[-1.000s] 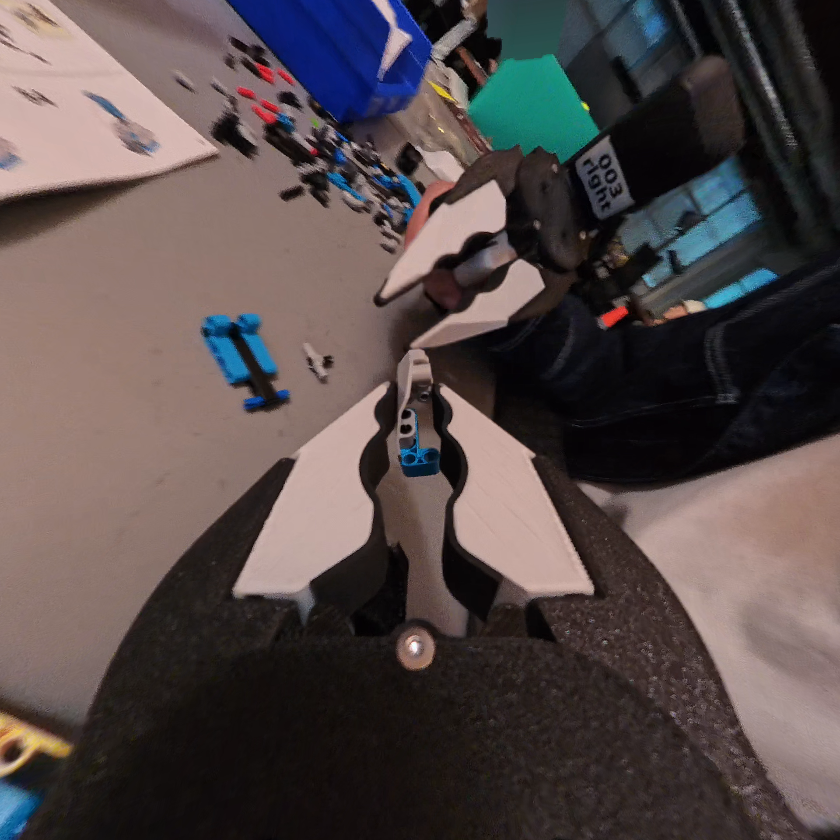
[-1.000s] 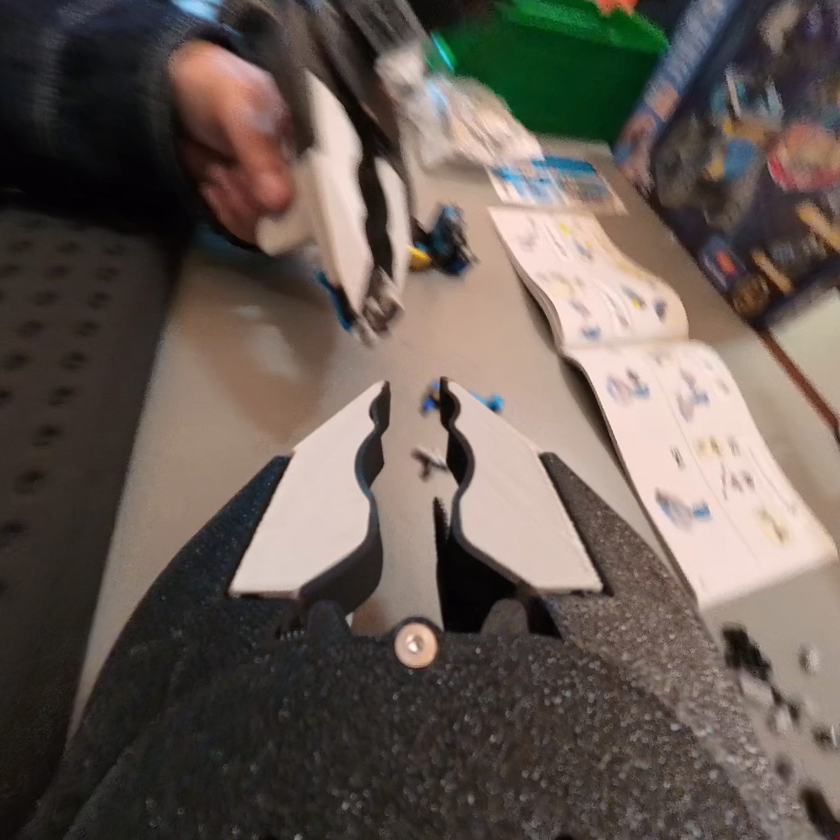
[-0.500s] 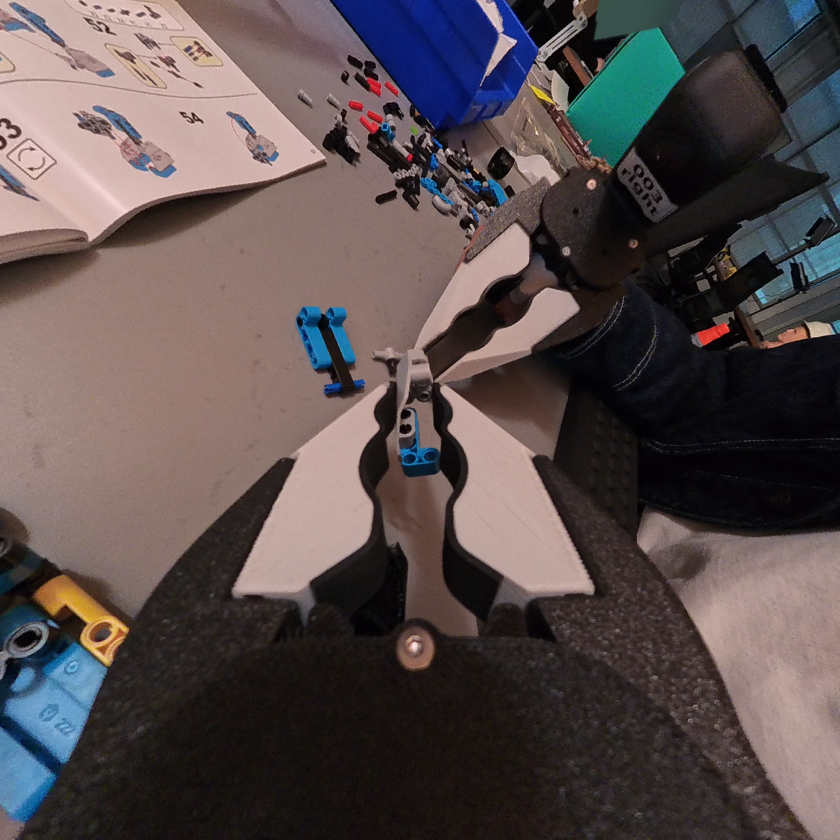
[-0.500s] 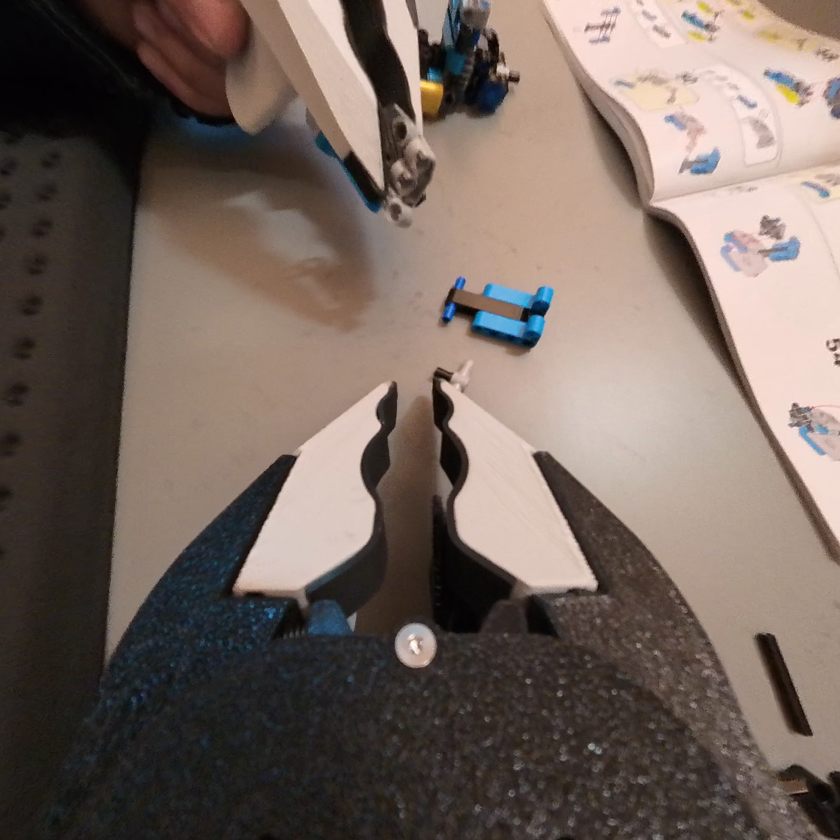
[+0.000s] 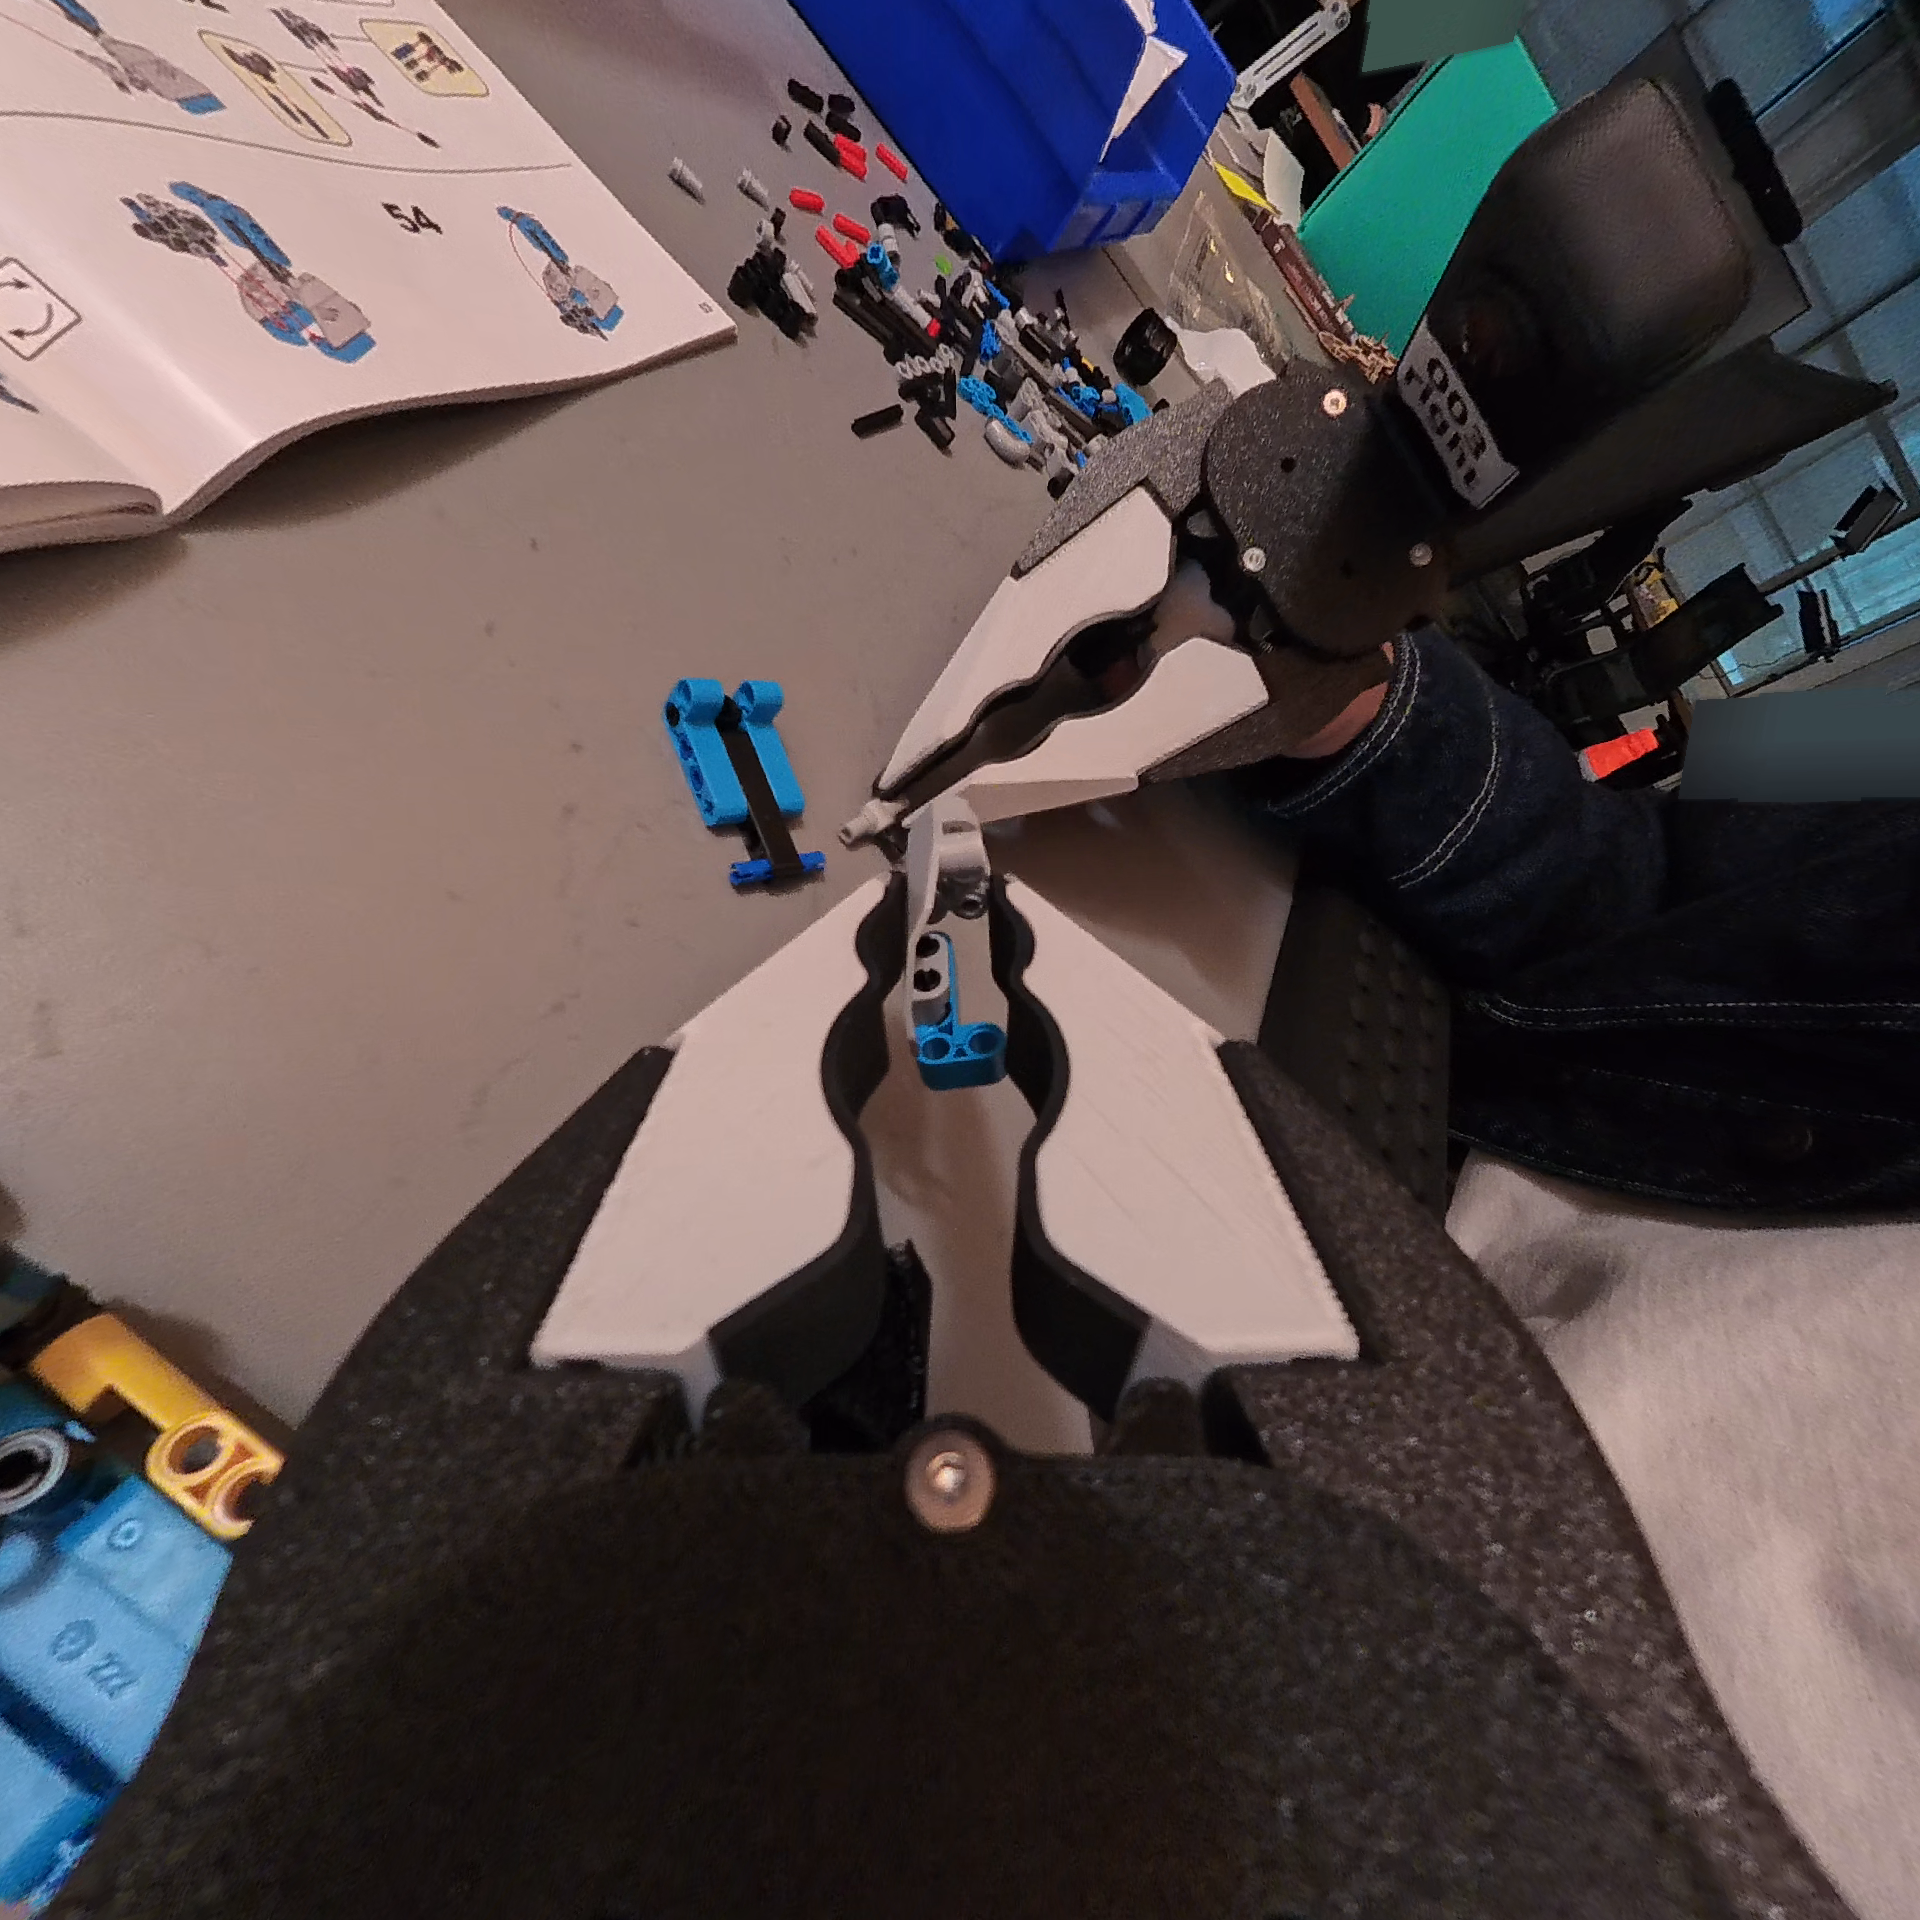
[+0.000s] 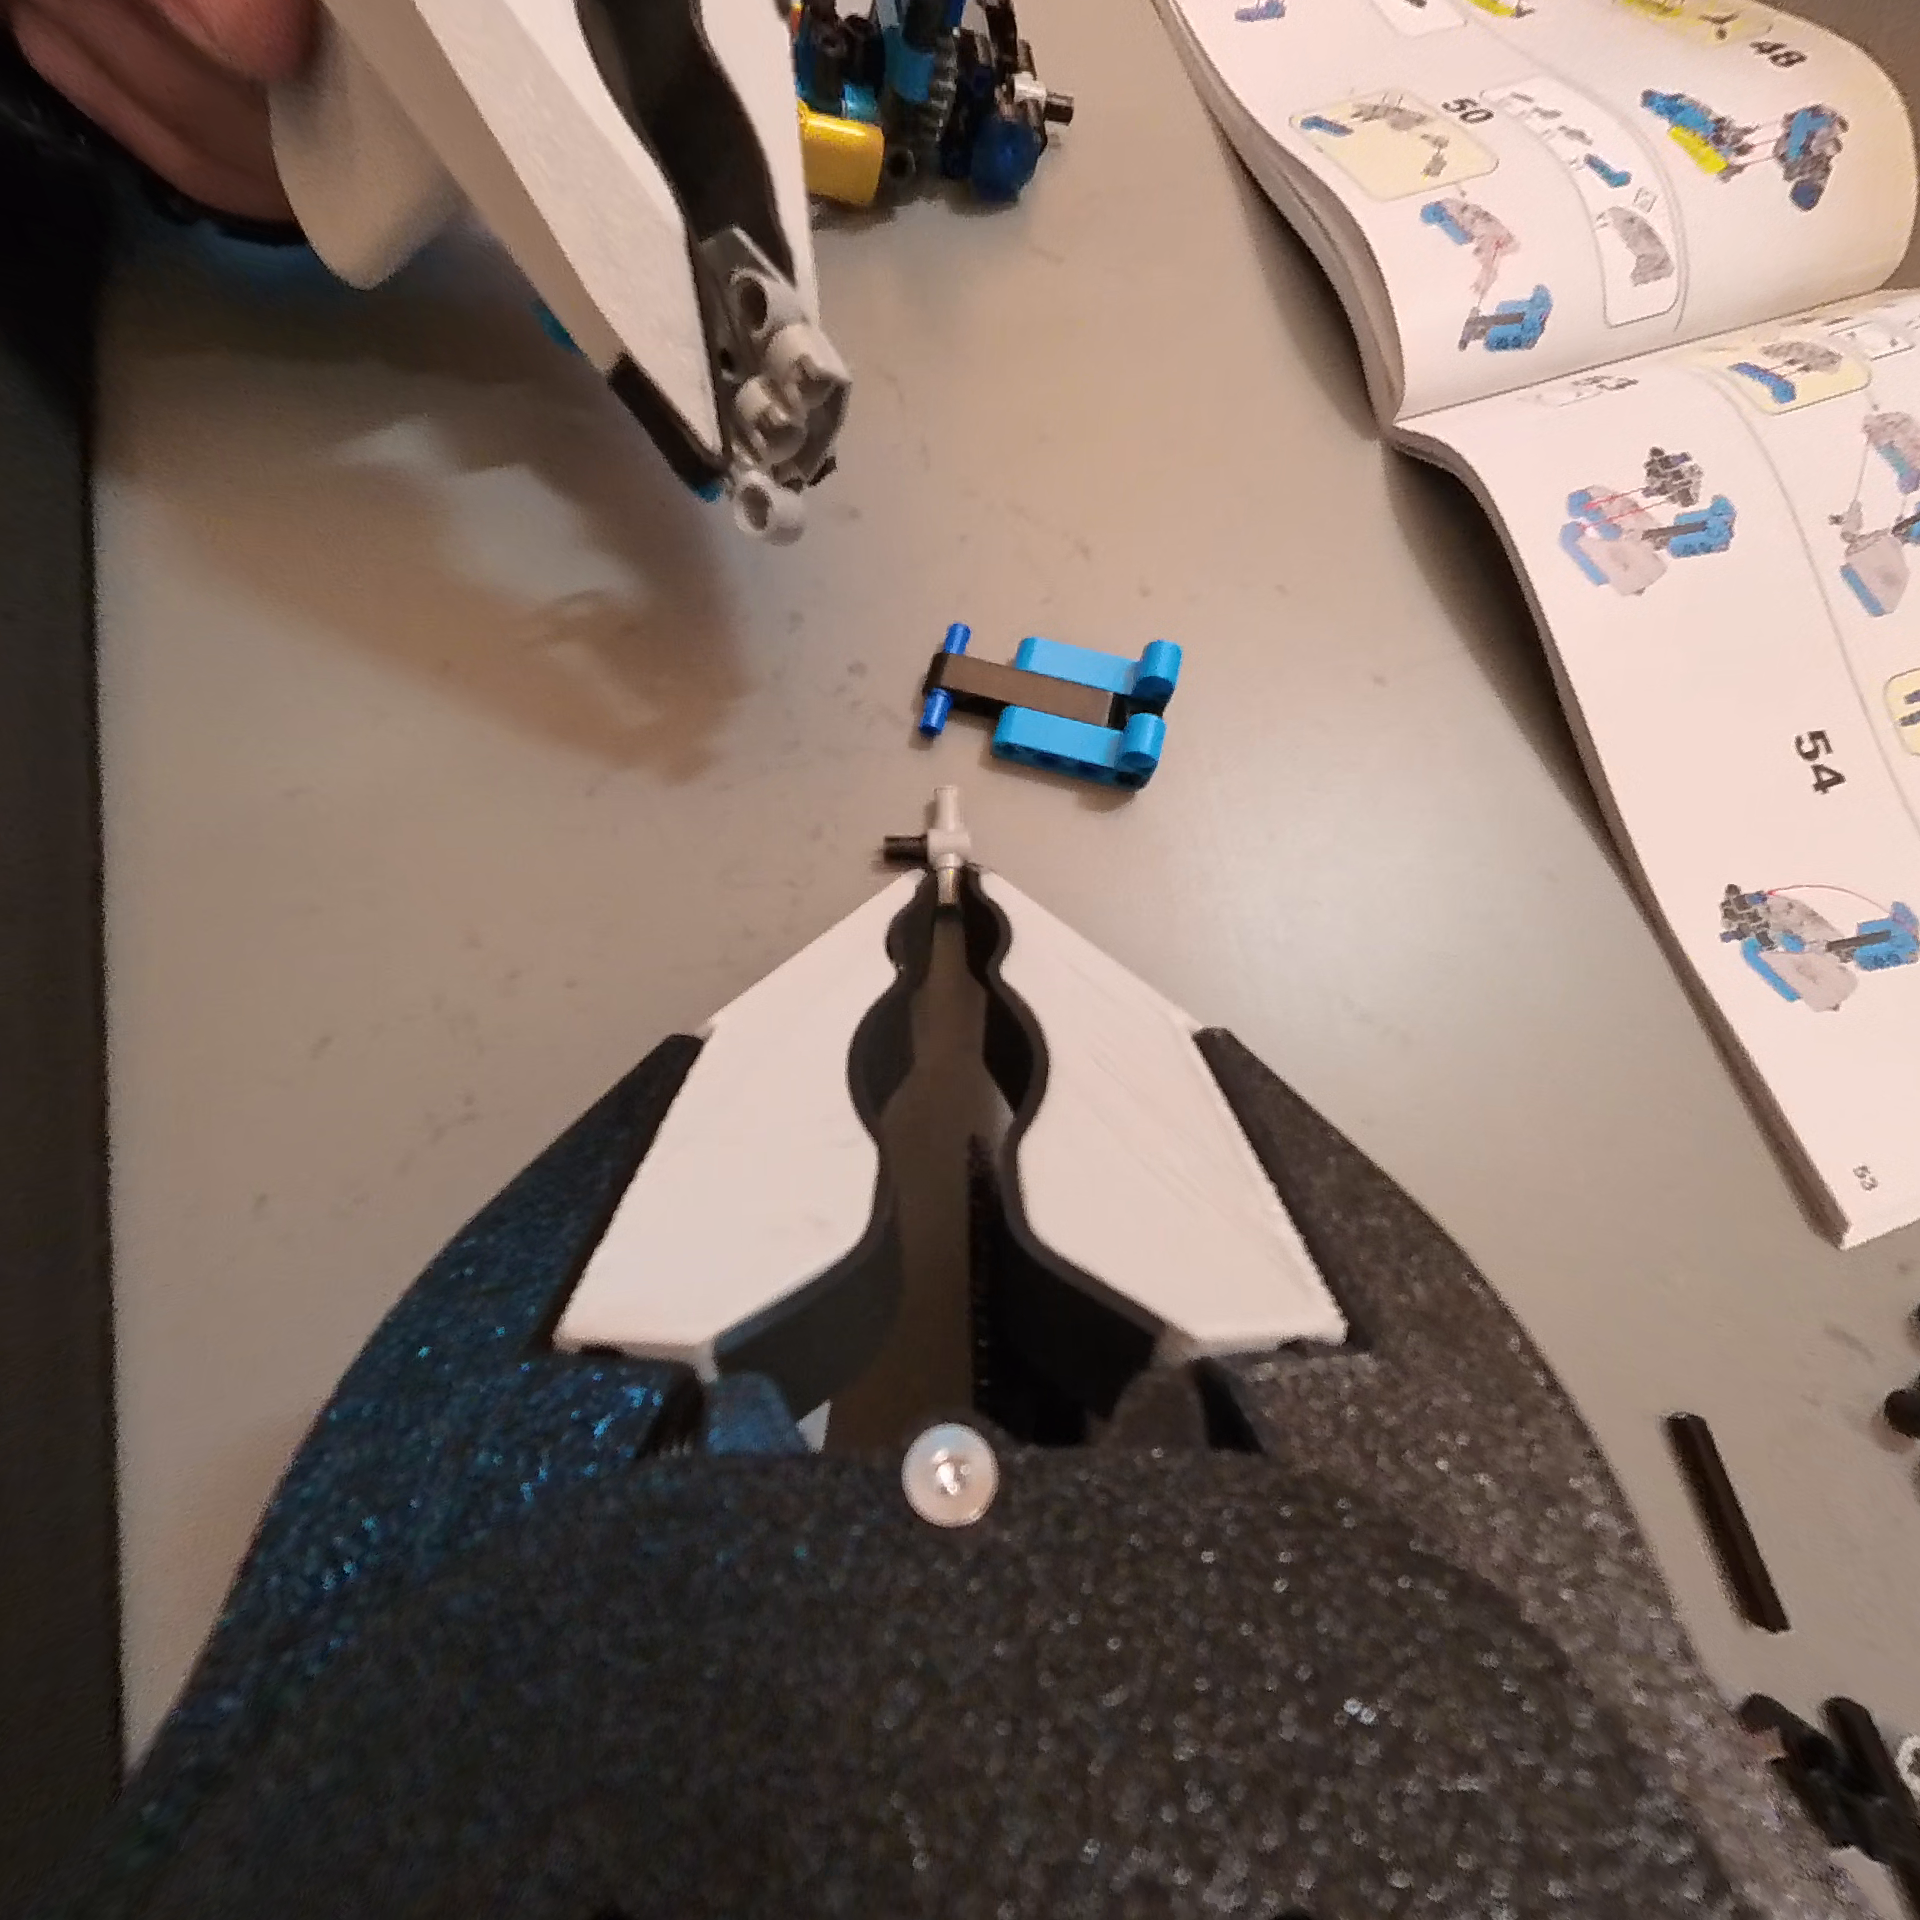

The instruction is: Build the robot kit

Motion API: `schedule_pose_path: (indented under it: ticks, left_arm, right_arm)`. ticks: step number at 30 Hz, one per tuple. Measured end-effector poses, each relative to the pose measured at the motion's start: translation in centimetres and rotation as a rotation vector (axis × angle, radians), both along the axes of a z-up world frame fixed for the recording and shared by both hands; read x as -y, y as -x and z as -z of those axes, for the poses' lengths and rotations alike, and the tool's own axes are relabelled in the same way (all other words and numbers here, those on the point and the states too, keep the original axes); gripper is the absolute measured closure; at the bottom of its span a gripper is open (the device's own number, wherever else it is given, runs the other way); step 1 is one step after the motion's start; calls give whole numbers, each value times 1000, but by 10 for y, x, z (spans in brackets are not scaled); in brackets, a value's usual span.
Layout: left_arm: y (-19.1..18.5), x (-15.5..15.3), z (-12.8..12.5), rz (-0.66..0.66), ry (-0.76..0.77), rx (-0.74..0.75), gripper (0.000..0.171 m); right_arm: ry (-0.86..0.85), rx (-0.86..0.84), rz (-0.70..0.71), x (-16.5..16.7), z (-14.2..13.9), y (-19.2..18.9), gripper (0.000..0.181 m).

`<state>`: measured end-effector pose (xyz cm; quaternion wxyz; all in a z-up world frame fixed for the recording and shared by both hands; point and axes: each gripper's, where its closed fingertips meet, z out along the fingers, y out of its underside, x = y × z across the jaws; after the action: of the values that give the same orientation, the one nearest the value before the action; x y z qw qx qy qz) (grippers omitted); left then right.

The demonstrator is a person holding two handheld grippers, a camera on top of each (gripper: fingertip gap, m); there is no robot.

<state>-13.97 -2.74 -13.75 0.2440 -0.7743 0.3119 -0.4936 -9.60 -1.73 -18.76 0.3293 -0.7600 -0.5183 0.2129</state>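
My left gripper point(image 5: 943, 883) is shut on a small grey and blue brick assembly point(image 5: 945, 987) and holds it above the grey table point(image 5: 364, 727). It also shows in the right wrist view point(image 6: 774, 447) at the upper left. My right gripper point(image 6: 943, 878) is shut on a small grey connector pin with a black stub point(image 6: 940, 836), low over the table. In the left wrist view the right gripper point(image 5: 883, 805) holds that pin point(image 5: 860, 826) close to the tip of the left gripper's assembly. A blue and black brick piece point(image 6: 1060, 698) lies on the table just beyond the right gripper.
An open instruction booklet point(image 6: 1662, 520) lies at the right. A partly built blue, black and yellow model point(image 6: 914, 83) stands at the far side. Several loose small parts point(image 5: 935, 312) and a blue bin point(image 5: 1029, 114) are farther off. A black axle point(image 6: 1725, 1522) lies near right. My right fingertips sit around 7 cm from my left ones.
My right gripper came down to the table and its fingers closed on the small grey pin. My left gripper kept its hold on the grey and blue assembly and came nearer to the right one.
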Motion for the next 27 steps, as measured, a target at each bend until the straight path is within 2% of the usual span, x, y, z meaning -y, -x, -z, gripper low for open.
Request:
schedule_pose_path:
  ticks: [3,5,9,13,20,27]
  left_arm:
    - [0,-1,2,-4,-4,-10,156]
    - [1,-2,3,-11,5,-10,156]
    - [4,-7,2,-35,28,6,156]
    - [5,-9,2,-47,44,16,156]
    - [4,-9,3,-49,67,25,156]
    - [5,-10,7,-59,60,1,156]
  right_arm:
    - [-23,14,-2,0,-1,0,177]
    - [-100,26,-13,-2,-7,1,178]
    - [-446,56,-88,-2,-39,13,178]
    - [-696,157,-153,5,-51,26,178]
    - [-812,246,-172,6,-54,34,178]
    - [-793,313,-158,2,-45,29,178]
